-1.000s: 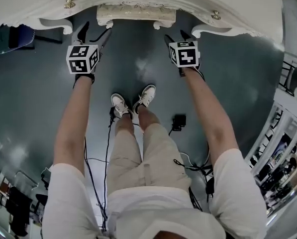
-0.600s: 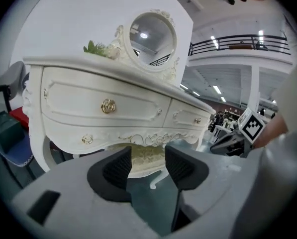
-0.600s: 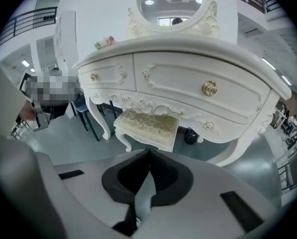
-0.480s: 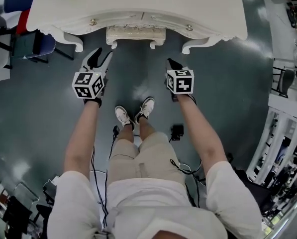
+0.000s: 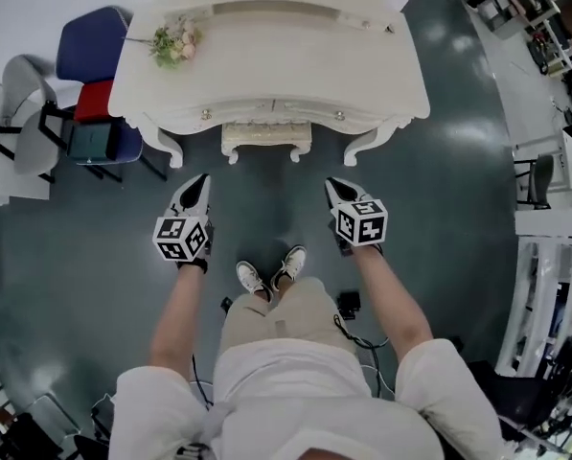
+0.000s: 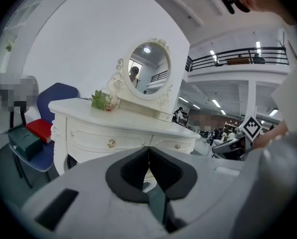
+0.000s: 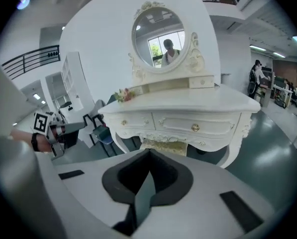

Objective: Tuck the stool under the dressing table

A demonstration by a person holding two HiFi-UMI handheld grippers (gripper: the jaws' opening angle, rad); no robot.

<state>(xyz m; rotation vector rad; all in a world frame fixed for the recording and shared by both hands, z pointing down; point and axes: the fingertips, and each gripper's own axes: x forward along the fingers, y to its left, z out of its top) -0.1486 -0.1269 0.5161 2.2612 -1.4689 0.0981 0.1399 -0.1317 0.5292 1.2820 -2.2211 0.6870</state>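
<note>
1. Floor [image 5: 458, 180]: dark grey-green and glossy, lying under everything listed.
2. Dressing table [image 5: 295, 75]: white and carved, standing at the far side. Its two front drawers are sitting closed, so their contents are not showing; each is carrying a gold knob [image 5: 206, 114].
3. Oval mirror [image 7: 161, 39]: standing upright at the back of the table top.
4. Blue chair [image 5: 89, 56]: standing just left of the table, with a grey chair [image 5: 22, 84] further left.
5. Stool [image 5: 266, 139]: cream with a carved apron, sitting tucked between the table's front legs; only its near edge is showing.
6. Person: standing near, facing the table, with white shoes [image 5: 252, 278] together on the floor.
7. Left gripper [image 5: 197, 186]: pointing at the table, well apart from the stool. Its jaws have just been closing and are meeting with nothing between them.
8. Right gripper [image 5: 338, 188]: hanging level with the left one, clenched tight and empty.
9. Green case [image 5: 92, 142]: resting closed on the blue chair's seat, with a red item [image 5: 92, 103] just beyond it.
10. Flower sprig [image 5: 173, 42]: lying on the table top at far left.
</note>
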